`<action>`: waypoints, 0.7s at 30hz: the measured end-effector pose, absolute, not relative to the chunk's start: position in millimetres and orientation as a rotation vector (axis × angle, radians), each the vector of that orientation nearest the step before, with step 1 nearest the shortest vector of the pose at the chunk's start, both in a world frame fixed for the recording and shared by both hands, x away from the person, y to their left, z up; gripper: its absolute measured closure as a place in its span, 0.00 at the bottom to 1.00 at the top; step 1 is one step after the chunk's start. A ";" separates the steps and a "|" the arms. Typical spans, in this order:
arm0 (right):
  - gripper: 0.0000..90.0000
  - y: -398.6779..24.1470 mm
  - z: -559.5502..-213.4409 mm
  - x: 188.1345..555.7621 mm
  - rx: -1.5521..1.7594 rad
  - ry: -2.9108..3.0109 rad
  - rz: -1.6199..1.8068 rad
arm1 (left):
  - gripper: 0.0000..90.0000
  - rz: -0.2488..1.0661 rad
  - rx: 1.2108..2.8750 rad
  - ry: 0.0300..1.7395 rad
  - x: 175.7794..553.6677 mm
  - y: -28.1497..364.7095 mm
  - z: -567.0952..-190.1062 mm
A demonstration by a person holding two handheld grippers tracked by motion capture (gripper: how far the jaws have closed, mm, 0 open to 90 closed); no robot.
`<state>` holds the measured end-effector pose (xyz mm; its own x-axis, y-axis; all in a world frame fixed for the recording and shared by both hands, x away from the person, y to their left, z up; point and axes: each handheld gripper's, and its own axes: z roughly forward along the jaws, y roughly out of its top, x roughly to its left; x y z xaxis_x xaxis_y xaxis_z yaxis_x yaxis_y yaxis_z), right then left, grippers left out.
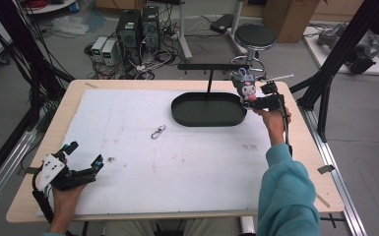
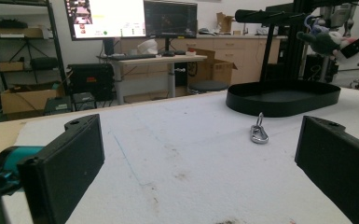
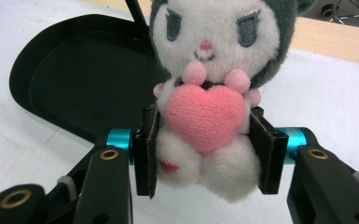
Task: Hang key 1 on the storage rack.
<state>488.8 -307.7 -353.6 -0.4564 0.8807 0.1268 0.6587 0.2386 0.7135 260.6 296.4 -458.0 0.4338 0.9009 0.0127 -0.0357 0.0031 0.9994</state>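
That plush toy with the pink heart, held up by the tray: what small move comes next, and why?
Probably lower it a little toward the black tray. The right gripper has the plush toy clamped at its body, raised beside the tray's right end. The hanging bar is another possibility.

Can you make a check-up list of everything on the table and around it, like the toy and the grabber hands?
Surface: white mat on a wooden table, a few small dark stains.
Job's things: plush toy holding a pink heart; black oval tray with a stand; metal clip lying loose on the mat.
Clutter: nothing seen.
Grippers: left gripper open, near the table's front-left corner; right gripper shut on the plush toy, beside the tray.
Cables: tangled wires on the floor.
Surroundings: stool, computer boxes, monitors.
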 end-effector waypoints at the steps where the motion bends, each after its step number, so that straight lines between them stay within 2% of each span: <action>1: 0.58 -307.9 -354.4 489.8 1.419 2.214 1.046 | 0.02 0.894 1.368 0.847 260.5 296.5 -458.0; 5: 0.57 -308.2 -354.9 490.4 1.425 2.209 1.052 | 0.02 0.893 1.367 0.849 260.6 296.6 -458.1; 8: 0.52 -309.9 -355.0 490.6 1.417 2.216 1.069 | 0.02 0.895 1.367 0.849 260.5 296.4 -458.1; 9: 0.45 -310.4 -355.2 490.7 1.403 2.222 1.084 | 0.02 0.894 1.366 0.848 260.5 296.3 -458.0; 11: 0.19 -309.5 -355.1 490.6 1.414 2.197 1.093 | 0.02 0.894 1.367 0.849 260.5 296.5 -458.1; 12: 0.10 -308.6 -353.9 489.1 1.433 2.162 1.053 | 0.02 0.894 1.366 0.850 260.5 296.4 -458.1; 14: 0.01 -309.2 -348.2 482.9 1.441 2.084 0.995 | 0.02 0.895 1.365 0.848 260.5 296.2 -458.1; 21: 0.01 -317.6 -328.6 450.5 1.257 2.039 1.196 | 0.02 0.895 1.363 0.849 260.3 296.5 -458.2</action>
<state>450.5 -317.6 -328.6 -0.4771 0.8770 0.0564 0.4771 0.2046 0.8547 260.3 296.5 -458.2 0.4303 0.9026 0.0111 -0.0362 0.0049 0.9993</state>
